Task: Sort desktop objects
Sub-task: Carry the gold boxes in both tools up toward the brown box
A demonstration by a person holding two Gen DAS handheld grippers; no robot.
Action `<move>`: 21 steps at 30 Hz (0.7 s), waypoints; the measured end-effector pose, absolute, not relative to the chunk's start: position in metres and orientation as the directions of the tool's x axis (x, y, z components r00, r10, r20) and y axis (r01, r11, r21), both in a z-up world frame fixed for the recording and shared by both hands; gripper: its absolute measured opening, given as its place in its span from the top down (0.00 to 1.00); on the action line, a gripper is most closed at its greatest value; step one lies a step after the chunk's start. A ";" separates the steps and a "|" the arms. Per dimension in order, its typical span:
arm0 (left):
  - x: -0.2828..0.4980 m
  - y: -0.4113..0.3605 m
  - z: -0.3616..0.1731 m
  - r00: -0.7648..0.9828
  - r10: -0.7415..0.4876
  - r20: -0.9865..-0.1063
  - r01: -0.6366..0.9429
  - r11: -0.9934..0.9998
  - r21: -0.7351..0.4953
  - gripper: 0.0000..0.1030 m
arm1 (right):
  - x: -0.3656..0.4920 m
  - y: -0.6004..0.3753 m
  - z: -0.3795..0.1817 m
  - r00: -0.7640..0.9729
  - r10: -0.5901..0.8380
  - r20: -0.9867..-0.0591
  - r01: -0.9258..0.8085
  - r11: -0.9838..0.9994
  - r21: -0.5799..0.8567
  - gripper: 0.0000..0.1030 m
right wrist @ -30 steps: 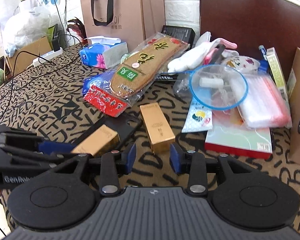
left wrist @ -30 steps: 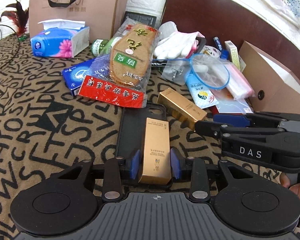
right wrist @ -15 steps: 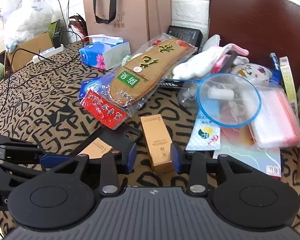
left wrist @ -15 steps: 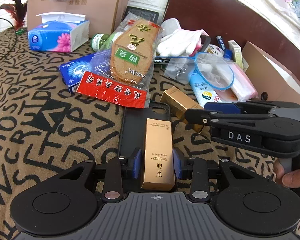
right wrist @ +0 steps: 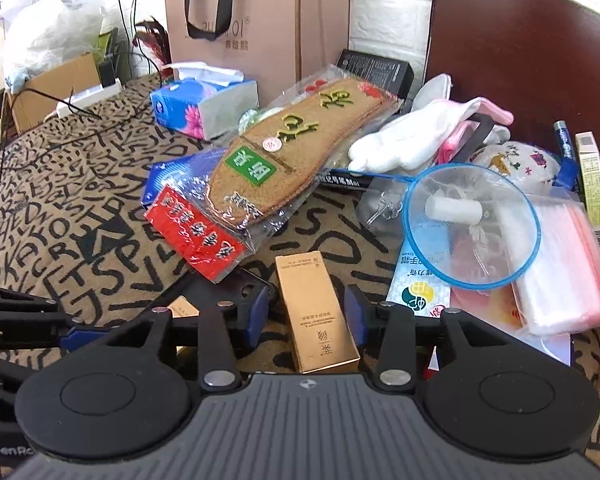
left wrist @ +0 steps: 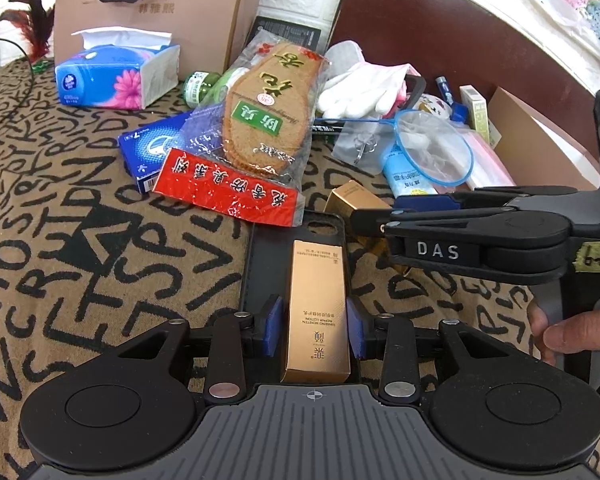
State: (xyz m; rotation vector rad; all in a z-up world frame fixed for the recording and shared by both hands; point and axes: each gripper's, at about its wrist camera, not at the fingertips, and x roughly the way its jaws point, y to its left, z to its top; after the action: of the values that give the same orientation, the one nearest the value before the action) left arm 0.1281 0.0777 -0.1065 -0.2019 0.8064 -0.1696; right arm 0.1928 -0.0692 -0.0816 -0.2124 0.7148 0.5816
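Your left gripper (left wrist: 313, 330) straddles a long gold cardboard box (left wrist: 316, 312) low in the centre of the left wrist view. The box lies on a flat black phone case (left wrist: 268, 252), and the blue pads stand just beside its long sides with a sliver of gap on each, so the jaws sit open around it, not pressing; they have just eased apart a little.

Your right gripper (right wrist: 306, 312) frames a second gold cardboard box (right wrist: 316, 312) low in the centre of the right wrist view. This one lies on the brown tablecloth printed with black letters (right wrist: 60, 200). Its blue pads stand clear of both sides, and these jaws have also just been opening. In the left wrist view the same gripper reaches in from the right edge, your hand (left wrist: 560, 332) on its handle.

Further up the frames lies the clutter. A clear packet of brown insoles with a red header card (left wrist: 260, 136) sits above the phone case, partly over a blue flat box (left wrist: 148, 152). A blue-rimmed round mesh net (right wrist: 472, 224) rests on a pink plastic pouch (right wrist: 560, 272) at the right. White gloves (right wrist: 412, 144) lie above the net. A blue tissue pack with a pink flower (left wrist: 116, 76) stands upper left, before a tan paper bag with black handles (left wrist: 152, 0).
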 end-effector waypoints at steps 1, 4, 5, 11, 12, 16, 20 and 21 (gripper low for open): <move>0.128 0.078 -0.107 0.679 -0.228 -0.698 0.076 0.967 -0.242 0.66 | 0.195 -0.069 -0.084 0.605 0.421 -0.676 -0.566 0.824 0.007 0.54; 0.130 0.079 -0.107 0.673 -0.233 -0.703 0.081 0.967 -0.242 0.67 | 0.198 -0.071 -0.090 0.585 0.417 -0.695 -0.563 0.826 0.022 0.59; 0.130 0.080 -0.107 0.672 -0.234 -0.702 0.079 0.966 -0.246 0.66 | 0.197 -0.073 -0.091 0.581 0.422 -0.696 -0.563 0.826 0.031 0.60; 0.134 0.074 -0.106 0.680 -0.206 -0.703 0.078 0.974 -0.211 0.68 | 0.195 -0.073 -0.100 0.577 0.408 -0.708 -0.559 0.829 0.022 0.63; 0.134 0.073 -0.106 0.679 -0.205 -0.705 0.078 0.975 -0.207 0.68 | 0.195 -0.074 -0.100 0.578 0.410 -0.706 -0.558 0.829 0.025 0.64; 0.130 0.075 -0.102 0.671 -0.208 -0.712 0.058 0.971 -0.230 0.71 | 0.189 -0.080 -0.095 0.569 0.427 -0.703 -0.554 0.830 0.056 0.65; 0.117 0.069 -0.095 0.678 -0.199 -0.708 0.061 0.975 -0.215 0.71 | 0.177 -0.091 -0.087 0.575 0.457 -0.678 -0.545 0.832 0.099 0.65; 0.114 0.068 -0.092 0.681 -0.198 -0.705 0.064 0.975 -0.212 0.71 | 0.174 -0.094 -0.085 0.574 0.467 -0.673 -0.544 0.831 0.112 0.65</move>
State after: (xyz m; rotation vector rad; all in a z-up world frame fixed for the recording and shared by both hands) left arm 0.1135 0.0677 -0.0924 -0.1755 0.8092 -0.1479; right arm 0.1739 -0.0945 -0.0852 -0.1109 0.7540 0.5935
